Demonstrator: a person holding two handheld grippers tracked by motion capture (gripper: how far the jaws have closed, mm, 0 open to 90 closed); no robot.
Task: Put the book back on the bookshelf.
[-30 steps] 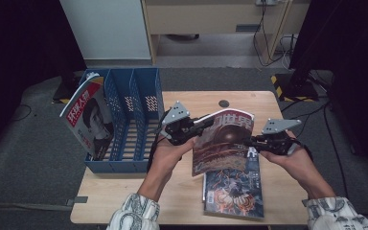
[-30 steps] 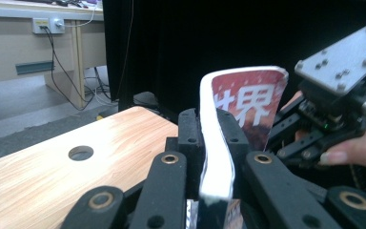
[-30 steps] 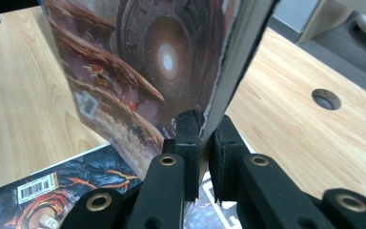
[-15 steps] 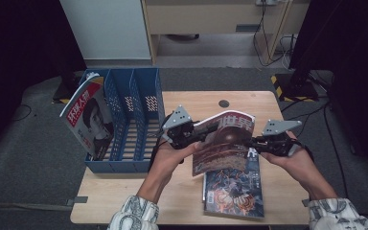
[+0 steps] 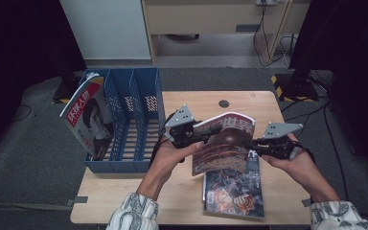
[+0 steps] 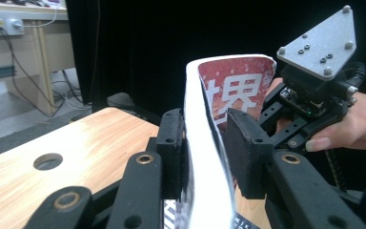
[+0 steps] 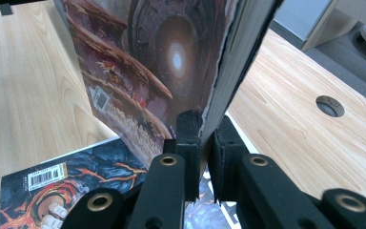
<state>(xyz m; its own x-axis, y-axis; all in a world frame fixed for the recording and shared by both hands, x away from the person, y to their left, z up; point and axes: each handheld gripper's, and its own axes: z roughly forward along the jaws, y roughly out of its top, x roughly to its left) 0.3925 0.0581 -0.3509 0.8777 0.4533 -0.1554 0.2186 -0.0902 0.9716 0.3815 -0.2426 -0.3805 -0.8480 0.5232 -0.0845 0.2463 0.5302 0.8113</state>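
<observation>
High view: red magazine [image 5: 224, 143] held upright just above the dark magazine [image 5: 233, 189] on the desk [image 5: 124, 196]. Right tool [image 5: 255, 143] clamped on its edge to carry it; left tool [image 5: 206, 135] just been opening, straddling its spine, ready to let go.

The person is wearing a shirt with pale sleeves [image 5: 133, 211] carrying a dense dark pattern, 1 sleeve showing at each forearm. Each hand is carrying a black claw: the left claw [image 5: 206, 135] and the right claw [image 5: 249, 143] are each wearing a grey 3-cornered plate [image 6: 318, 42] on top, dotted with small screws. The 2 black jaws are showing brass-coloured pivot rings [image 7: 168, 161] and flat, matte pads [image 6: 244, 148]. A green circuit board is peeking out under the plate.
</observation>
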